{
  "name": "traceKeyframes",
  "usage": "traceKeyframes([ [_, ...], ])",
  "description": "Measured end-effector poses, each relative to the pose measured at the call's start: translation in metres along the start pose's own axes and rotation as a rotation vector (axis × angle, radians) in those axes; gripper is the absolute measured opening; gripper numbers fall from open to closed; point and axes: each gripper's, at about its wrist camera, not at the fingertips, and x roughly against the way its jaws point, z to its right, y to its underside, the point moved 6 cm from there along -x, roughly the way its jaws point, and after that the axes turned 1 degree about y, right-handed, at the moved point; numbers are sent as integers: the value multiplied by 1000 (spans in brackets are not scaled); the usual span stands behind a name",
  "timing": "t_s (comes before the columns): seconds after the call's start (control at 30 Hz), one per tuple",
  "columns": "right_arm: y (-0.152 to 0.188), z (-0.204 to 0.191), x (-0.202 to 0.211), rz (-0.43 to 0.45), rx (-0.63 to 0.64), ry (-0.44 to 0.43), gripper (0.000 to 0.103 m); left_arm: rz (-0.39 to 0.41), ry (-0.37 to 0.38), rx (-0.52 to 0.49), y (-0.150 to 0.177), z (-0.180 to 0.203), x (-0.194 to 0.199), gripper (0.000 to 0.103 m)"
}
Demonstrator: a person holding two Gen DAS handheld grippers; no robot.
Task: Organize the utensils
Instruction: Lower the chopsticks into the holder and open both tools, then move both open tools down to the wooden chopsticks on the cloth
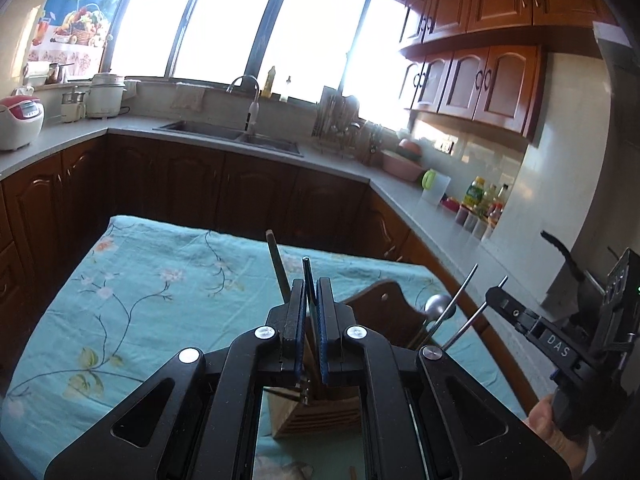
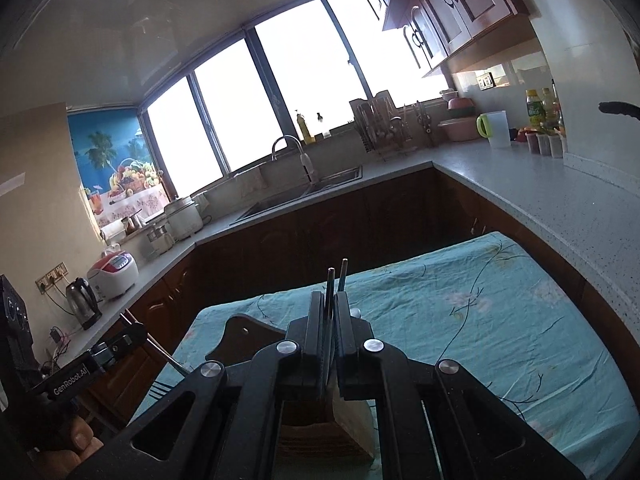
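Observation:
A wooden utensil holder (image 1: 316,408) stands on the table with the teal floral cloth (image 1: 152,280), right under both grippers; it also shows in the right wrist view (image 2: 352,424). My left gripper (image 1: 310,292) is shut on a thin dark utensil handle (image 1: 307,276) that points up. A wooden-tipped stick (image 1: 276,260) rises just left of it. My right gripper (image 2: 330,304) is shut on a pair of thin chopsticks (image 2: 336,280). In the left wrist view the right gripper (image 1: 496,292) holds two metal sticks (image 1: 460,300) over the holder. A metal spoon (image 1: 440,306) stands in the holder.
A dark wooden board (image 1: 384,304) lies behind the holder. The grey counter (image 1: 420,208) wraps around, with a sink (image 1: 228,130), a dish rack (image 1: 340,120), rice cookers (image 1: 20,120), a jug (image 2: 496,128) and bottles (image 1: 480,200). A kettle (image 2: 82,304) stands at the left.

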Motion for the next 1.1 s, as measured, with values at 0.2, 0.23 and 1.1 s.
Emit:
traceKeyframes([
  [0.2,-1,-1,0,-6,11,7,5,-7,-4,3,-3,-1,1,5],
  [0.23,-2,-1,-1,-8,12,8,5,-8,-5,4,-3,-1,1,5],
  [1.1,0,15,75,119,-56,40,100,69,-16,83,-4,-26,85,80],
])
